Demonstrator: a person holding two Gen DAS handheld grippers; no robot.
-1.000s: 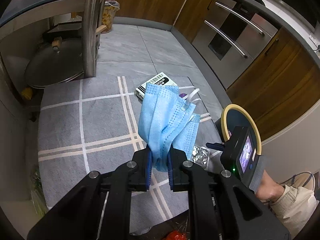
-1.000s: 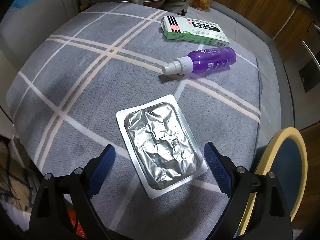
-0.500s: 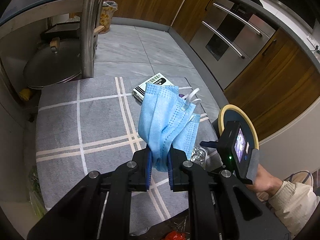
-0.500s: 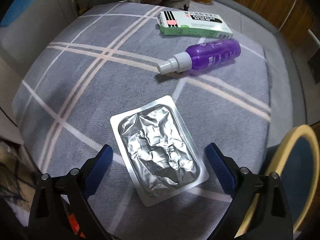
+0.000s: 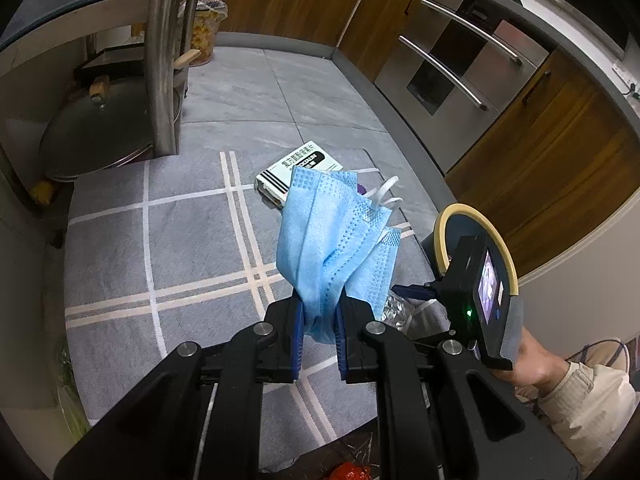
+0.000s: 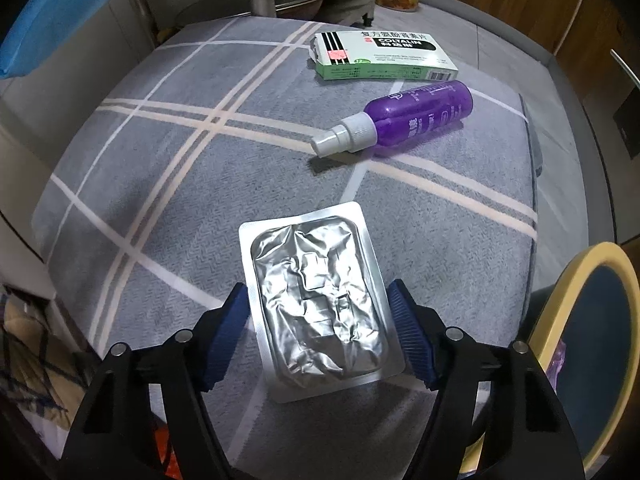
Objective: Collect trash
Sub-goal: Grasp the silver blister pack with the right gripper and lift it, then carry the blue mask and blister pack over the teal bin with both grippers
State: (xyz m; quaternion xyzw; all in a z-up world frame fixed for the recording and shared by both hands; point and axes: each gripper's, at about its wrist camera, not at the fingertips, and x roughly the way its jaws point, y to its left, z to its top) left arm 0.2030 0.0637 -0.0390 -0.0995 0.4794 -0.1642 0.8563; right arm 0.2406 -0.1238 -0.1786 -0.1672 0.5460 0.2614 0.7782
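Left wrist view shows the left claw (image 5: pixel 320 328) tilted steeply down over the grey plaid cushion (image 5: pixel 180 248), its blue pads clamped on one crumpled blue face mask (image 5: pixel 332 240) that stands up out of the grip, white ear loops at its far edge. Just beyond the mask on the cushion lies one medicine box (image 5: pixel 298 170). To the right of the mask a person's hand (image 5: pixel 532 364) in a beige sleeve holds the right claw, pointed down at the cushion. In the right wrist view the right claw (image 6: pixel 320 328) points almost straight down, and its jaws have just been closing; one silver foil blister pack (image 6: pixel 320 304) lies flat on the cushion between the blue pads (image 6: pixel 230 332), which stand right at its long edges; whether they press on it I cannot tell. Farther from the blister pack lie one purple spray bottle (image 6: pixel 408 120) on its side and, beyond it, the box. One round yellow-rimmed stool (image 6: pixel 588 320) stands to the right of the cushion.
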